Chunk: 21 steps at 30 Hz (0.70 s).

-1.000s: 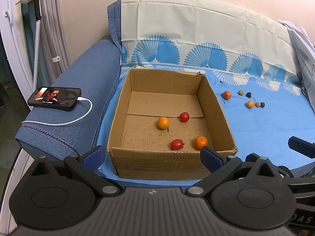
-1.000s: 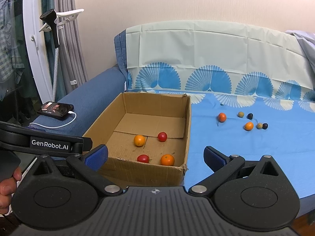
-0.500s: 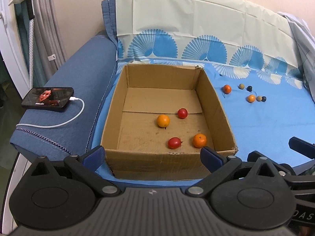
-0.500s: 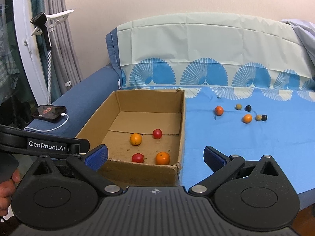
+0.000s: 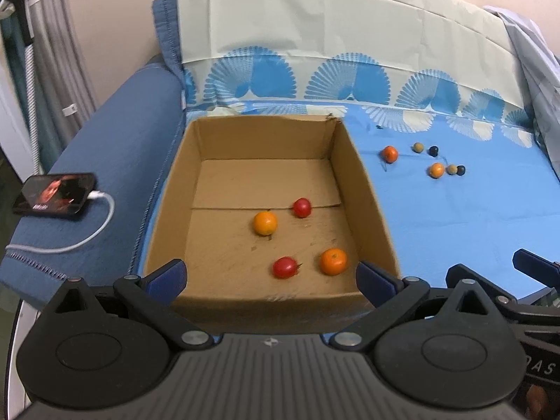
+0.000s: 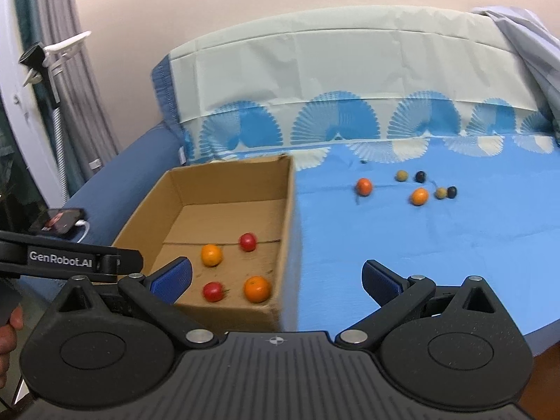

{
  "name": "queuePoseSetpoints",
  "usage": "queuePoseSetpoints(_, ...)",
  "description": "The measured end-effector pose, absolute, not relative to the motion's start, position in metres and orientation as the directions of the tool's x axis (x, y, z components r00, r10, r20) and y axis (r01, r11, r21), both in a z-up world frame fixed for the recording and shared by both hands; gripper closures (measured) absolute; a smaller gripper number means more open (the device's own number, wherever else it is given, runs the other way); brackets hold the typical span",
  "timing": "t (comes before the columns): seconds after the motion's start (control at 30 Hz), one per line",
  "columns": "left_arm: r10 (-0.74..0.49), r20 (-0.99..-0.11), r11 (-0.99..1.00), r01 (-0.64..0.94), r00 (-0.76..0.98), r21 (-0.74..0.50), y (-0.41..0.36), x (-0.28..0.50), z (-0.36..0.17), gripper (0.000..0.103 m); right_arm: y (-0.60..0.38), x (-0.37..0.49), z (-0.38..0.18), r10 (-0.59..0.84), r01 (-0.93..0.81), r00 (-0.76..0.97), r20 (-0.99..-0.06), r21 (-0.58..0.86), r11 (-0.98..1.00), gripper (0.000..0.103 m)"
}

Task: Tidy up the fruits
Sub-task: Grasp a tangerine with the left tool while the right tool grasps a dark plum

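Observation:
A cardboard box (image 5: 175, 189) (image 6: 285, 210) sits on a blue-covered sofa. Inside lie two oranges (image 5: 265, 223) (image 5: 333, 261) and two red tomatoes (image 5: 302, 207) (image 5: 285, 267). On the blue sheet to the right lie two more orange fruits (image 5: 389, 153) (image 5: 436, 170), two tan balls (image 5: 417, 147) and two dark balls (image 5: 434, 150); they also show in the right wrist view (image 6: 364, 186) (image 6: 419, 196). My left gripper (image 5: 271, 278) is open and empty at the box's near wall. My right gripper (image 6: 276, 278) is open and empty, over the box's right near corner.
A phone (image 5: 56, 195) on a white charging cable (image 5: 98, 224) lies on the sofa's left armrest. The sofa back (image 5: 315, 45) carries a pale cover with blue fan prints. A grey cloth (image 5: 528, 45) hangs at the right. Curtains and a clip stand (image 6: 45, 59) are at the left.
Both grippers have moved forward toward the box and sofa, so the box and fruit look larger. Both stay open and empty. No fruit has moved.

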<state>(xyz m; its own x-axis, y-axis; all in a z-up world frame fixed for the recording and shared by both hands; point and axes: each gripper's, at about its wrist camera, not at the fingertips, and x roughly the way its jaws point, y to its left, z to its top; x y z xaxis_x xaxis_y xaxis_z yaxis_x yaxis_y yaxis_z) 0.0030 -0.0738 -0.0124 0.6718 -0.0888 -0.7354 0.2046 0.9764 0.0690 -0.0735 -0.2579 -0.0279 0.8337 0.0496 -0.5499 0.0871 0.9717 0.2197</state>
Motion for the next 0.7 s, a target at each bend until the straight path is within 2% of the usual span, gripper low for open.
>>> queuePoseSetpoints(0.4, -0.243, -0.750, 0.930, 0.366, 0.615, -0.002, -0.181, 0.062, -0.010, 0.000, -0.374, -0.050, -0.042, -0.193, 0.313, 0.831, -0.522, 0.152, 0.937, 0.001)
queuePoseSetpoints(0.57, -0.304, -0.749, 0.908, 0.418, 0.589, -0.040, -0.250, 0.117, -0.023, 0.000, -0.444, -0.017, -0.063, -0.311, 0.420, 0.797, -0.518, 0.105, 0.901, 0.001)
queuePoseSetpoints(0.7, -0.311, -0.767, 0.902, 0.428, 0.561, -0.052, -0.305, 0.179, -0.053, 0.000, -0.495, 0.029, -0.092, -0.374, 0.483, 0.766, -0.523, 0.085, 0.871, 0.001)
